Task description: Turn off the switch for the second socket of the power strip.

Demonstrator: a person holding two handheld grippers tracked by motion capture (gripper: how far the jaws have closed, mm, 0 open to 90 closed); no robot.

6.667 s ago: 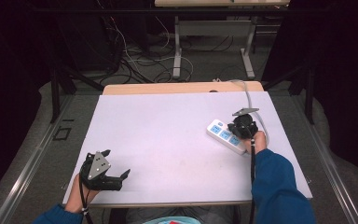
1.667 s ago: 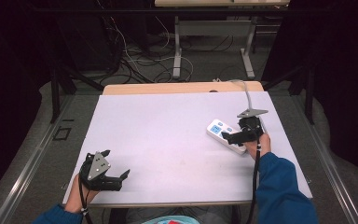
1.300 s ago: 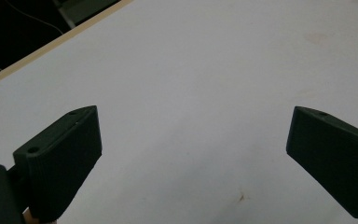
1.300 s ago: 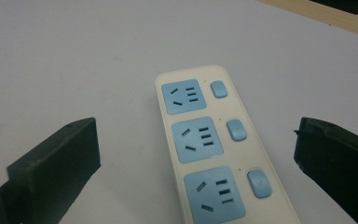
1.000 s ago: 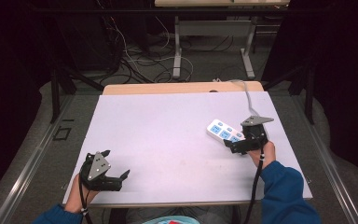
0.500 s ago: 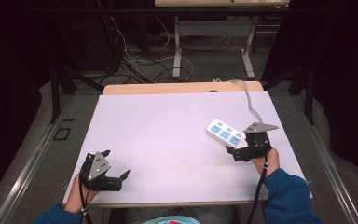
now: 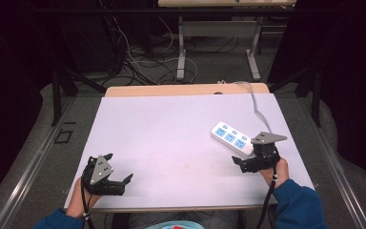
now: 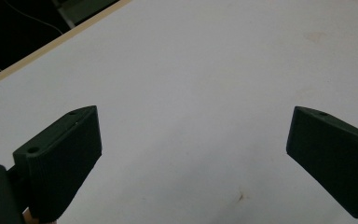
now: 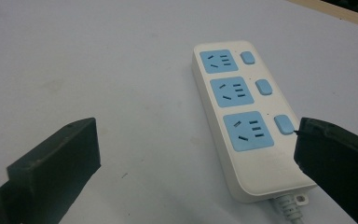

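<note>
Here my right claw (image 9: 196, 154), jaws wide apart, hovers by the power strip (image 9: 242, 116); next I'd close around it.

White table (image 7: 171, 138) with one power strip (image 7: 229, 138).
The strip lies flat, right of centre in the frame, touching the tabletop.

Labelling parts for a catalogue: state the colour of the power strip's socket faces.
Light blue, on a white power strip; the right gripper view shows it best.
</note>
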